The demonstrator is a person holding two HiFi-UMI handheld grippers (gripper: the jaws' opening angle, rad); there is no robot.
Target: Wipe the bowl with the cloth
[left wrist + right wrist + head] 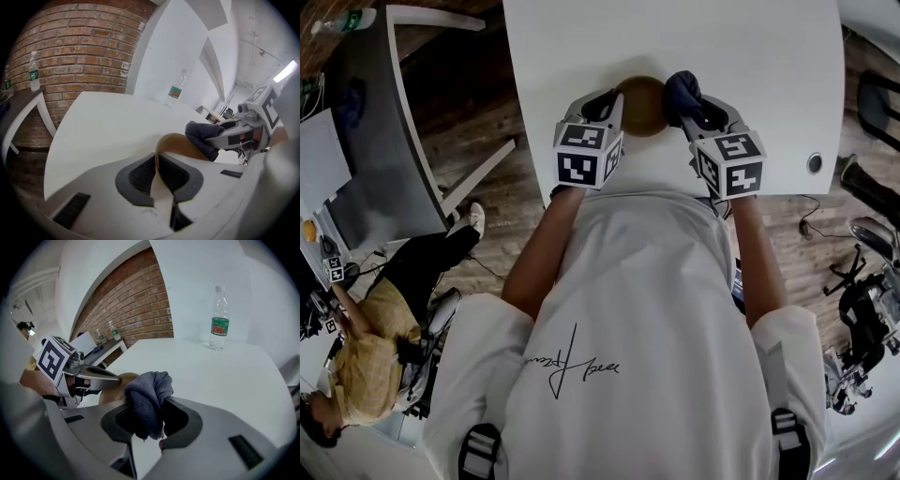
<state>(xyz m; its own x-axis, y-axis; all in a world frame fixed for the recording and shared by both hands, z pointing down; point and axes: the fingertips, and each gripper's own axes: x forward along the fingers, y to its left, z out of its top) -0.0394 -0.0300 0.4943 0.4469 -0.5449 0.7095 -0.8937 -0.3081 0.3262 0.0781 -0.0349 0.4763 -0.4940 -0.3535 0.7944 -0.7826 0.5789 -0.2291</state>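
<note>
The bowl (642,105), brown and round, stands on the white counter (675,37) near its front edge, directly ahead of the person and between the two tongs. In the head view its interior shows only the same plain brown surface.

Left tongs (157,159): the jaws stand nearly together, clamped on the thin wall of the bowl at its left rim. One pad lies on the inner face of the wall and the other on the outer face. The rim rises between the pads and curves away from them.

Right tongs (150,418): the jaws are closed on the cloth (147,397), a dark grey-blue fabric. The cloth is bunched between the pads and bulges above them in a rounded wad. The wad sits at the right rim of the bowl, opposite the left tongs. Whether it presses on the rim or only overlaps it in view cannot be determined.

A clear plastic bottle (219,319) with a green and red label stands upright at the far side of the counter, well apart from the bowl.
</note>
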